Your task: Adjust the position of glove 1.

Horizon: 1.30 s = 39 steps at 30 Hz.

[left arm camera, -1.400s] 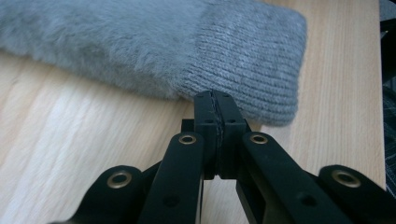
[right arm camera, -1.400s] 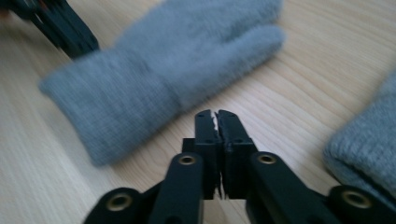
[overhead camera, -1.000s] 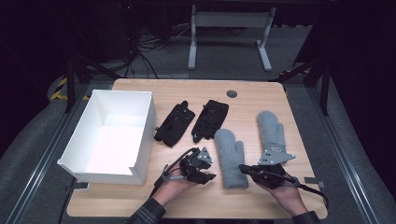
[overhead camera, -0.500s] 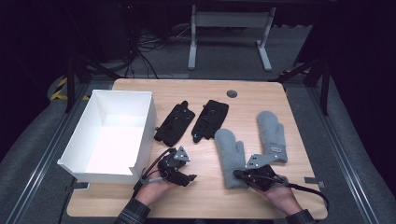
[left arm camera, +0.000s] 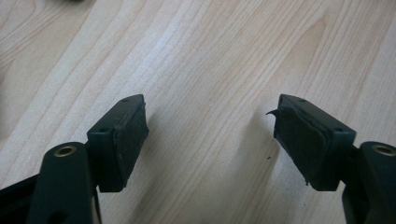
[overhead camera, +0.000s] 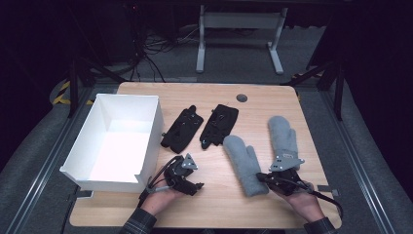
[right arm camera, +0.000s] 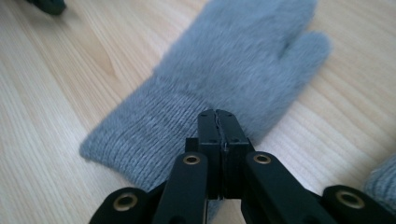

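Two grey mittens lie on the wooden table [overhead camera: 214, 97]: the left mitten [overhead camera: 243, 158] [right arm camera: 243, 56] and the right mitten [overhead camera: 282, 136], whose edge shows in the right gripper view [right arm camera: 380, 179]. My right gripper [overhead camera: 261, 178] [right arm camera: 217, 116] is shut, its tips resting over the left mitten's ribbed cuff; no cloth shows between the jaws. My left gripper [overhead camera: 196, 185] [left arm camera: 210, 126] stands open over bare wood near the front edge, with nothing between its pads.
A white open box [overhead camera: 152, 127] sits at the left of the table, close to my left hand. Two black gloves [overhead camera: 182, 129] [overhead camera: 220, 124] lie side by side in the middle. A round grommet [overhead camera: 242, 98] is at the far edge.
My left gripper has drawn back to the left, away from the left mitten and closer to the box. The right gripper has stayed near the mitten cuffs, shifting only slightly.
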Tool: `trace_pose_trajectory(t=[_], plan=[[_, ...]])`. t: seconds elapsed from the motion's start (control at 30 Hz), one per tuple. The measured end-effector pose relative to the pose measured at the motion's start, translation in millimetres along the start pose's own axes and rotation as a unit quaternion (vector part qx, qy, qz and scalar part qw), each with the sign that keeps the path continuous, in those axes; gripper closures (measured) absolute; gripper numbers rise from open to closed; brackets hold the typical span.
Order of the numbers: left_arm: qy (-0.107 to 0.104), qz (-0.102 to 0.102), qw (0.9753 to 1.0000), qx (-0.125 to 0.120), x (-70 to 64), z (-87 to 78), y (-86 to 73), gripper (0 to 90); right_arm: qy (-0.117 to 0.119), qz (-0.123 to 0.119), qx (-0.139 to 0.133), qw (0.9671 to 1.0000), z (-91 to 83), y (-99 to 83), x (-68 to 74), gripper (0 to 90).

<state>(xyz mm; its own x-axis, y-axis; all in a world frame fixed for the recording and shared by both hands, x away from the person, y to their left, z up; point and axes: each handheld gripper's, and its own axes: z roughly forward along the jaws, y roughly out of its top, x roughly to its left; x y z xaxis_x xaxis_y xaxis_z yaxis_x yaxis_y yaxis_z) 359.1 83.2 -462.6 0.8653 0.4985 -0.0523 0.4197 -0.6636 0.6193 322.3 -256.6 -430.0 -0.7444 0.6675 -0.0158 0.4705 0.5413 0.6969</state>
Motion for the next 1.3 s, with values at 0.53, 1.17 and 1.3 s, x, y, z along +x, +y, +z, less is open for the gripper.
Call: trace_pose_trajectory(t=[0.53,1.17,1.3], plan=[[0.009,0.016,0.9994,-0.028,4.0,9.5,-5.6,4.9,0.042,-0.035,0.040,0.9977,28.9,14.9,33.8,89.9],[0.008,0.014,0.9989,-0.044,3.4,13.1,-8.4,0.2,0.060,0.045,0.031,0.9967,-1.2,-3.4,-6.3,63.5],[0.010,0.012,0.9989,-0.043,2.9,12.9,-8.6,0.1,0.020,0.038,-0.006,0.9991,-11.3,2.5,-10.0,57.5]])
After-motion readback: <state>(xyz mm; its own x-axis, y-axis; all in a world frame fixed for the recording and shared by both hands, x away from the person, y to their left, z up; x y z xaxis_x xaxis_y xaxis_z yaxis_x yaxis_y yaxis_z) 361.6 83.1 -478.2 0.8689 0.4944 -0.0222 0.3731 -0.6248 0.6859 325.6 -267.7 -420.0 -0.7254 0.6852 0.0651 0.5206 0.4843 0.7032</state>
